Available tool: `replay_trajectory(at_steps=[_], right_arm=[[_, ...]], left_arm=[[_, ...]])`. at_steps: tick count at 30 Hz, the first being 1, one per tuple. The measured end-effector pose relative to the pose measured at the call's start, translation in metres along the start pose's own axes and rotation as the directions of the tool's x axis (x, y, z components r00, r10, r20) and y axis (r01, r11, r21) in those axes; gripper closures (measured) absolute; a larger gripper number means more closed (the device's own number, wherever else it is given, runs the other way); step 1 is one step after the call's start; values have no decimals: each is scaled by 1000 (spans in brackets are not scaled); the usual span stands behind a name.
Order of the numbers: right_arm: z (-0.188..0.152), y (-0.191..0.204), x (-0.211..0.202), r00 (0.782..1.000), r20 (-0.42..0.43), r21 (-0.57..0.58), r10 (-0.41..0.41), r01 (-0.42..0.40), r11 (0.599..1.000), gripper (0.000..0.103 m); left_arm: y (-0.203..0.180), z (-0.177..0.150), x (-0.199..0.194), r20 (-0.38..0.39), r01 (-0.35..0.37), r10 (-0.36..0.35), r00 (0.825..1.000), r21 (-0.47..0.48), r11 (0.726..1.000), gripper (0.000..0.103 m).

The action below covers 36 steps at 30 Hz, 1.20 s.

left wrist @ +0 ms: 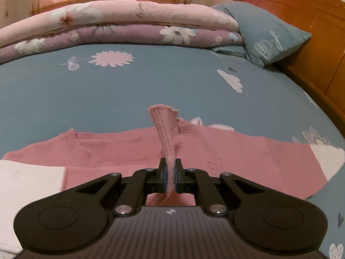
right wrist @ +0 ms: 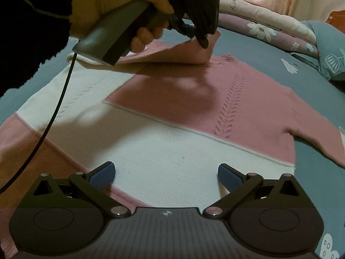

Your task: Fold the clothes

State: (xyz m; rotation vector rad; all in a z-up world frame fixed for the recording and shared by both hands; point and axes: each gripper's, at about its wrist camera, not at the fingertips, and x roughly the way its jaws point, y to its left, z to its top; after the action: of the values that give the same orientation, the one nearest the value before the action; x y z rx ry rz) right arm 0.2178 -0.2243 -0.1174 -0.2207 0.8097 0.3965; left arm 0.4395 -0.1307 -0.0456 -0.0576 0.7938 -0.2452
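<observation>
A pink-and-white knitted sweater (right wrist: 194, 116) lies spread flat on a blue bedsheet (left wrist: 151, 82) printed with flowers and clouds, filling the middle of the right wrist view. One sleeve (left wrist: 167, 133) is lifted off the body of the garment: in the left wrist view it rises as a narrow pink strip from the centre of the frame, its ribbed cuff fanning out at the top. The left gripper (left wrist: 169, 172) is clamped tight on that sleeve, blue pads pressed against the knit on both sides. In the right wrist view, upper left, a hand (right wrist: 116, 6) with a dark sleeve holds this gripper above the folded-over pink cloth. The right gripper (right wrist: 166, 177) hovers at the bottom centre over the white band, fingers spread wide, holding nothing. Folded floral quilts (left wrist: 120, 28) and a blue pillow (left wrist: 265, 32) lie along the top; a wooden headboard (left wrist: 312, 32) stands upper right.
</observation>
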Motion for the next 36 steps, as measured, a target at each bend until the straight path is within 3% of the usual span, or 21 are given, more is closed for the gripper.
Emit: replay_trajectory(at_steps=[8, 9, 11, 14, 19, 23, 26, 31, 33, 36], right_arm=[[0, 2, -2, 1000, 0, 1, -6, 6, 1000, 0], [1, 2, -3, 1000, 1, 3, -8, 8, 1000, 0], [1, 2, -4, 1000, 4, 7, -12, 12, 1000, 0], [2, 0, -5, 1000, 7, 19, -18, 18, 1000, 0], [2, -6, -5, 1000, 6, 45, -17, 17, 999, 0], [5, -12, -6, 1000, 15, 79, -14, 13, 997, 0], [7, -16, -6, 1000, 19, 98, -9, 8, 995, 0], [7, -19, -5, 1000, 20, 110, -18, 16, 994, 0], [8, -21, -3, 1000, 15, 119, -20, 18, 993, 0], [8, -21, 1, 1000, 7, 122, -20, 19, 992, 0]], left_arm=[[-14, -5, -2, -63, 70, -67, 996, 44, 997, 69], [-13, -4, -9, -47, 80, -78, 996, 46, 996, 69], [-7, 0, -26, -8, 96, -96, 995, 36, 995, 57], [11, 8, -54, 71, 98, -99, 993, 9, 995, 47], [46, -1, -101, 190, -87, 80, 978, 30, 996, 45], [85, -19, -134, 242, -234, 223, 944, 17, 972, 45], [110, -31, -152, 267, -348, 326, 907, 41, 936, 48], [125, -60, -159, 292, -516, 454, 842, 186, 836, 50], [124, -74, -155, 281, -537, 472, 836, 238, 809, 52], [120, -92, -142, 243, -522, 468, 850, 267, 810, 52]])
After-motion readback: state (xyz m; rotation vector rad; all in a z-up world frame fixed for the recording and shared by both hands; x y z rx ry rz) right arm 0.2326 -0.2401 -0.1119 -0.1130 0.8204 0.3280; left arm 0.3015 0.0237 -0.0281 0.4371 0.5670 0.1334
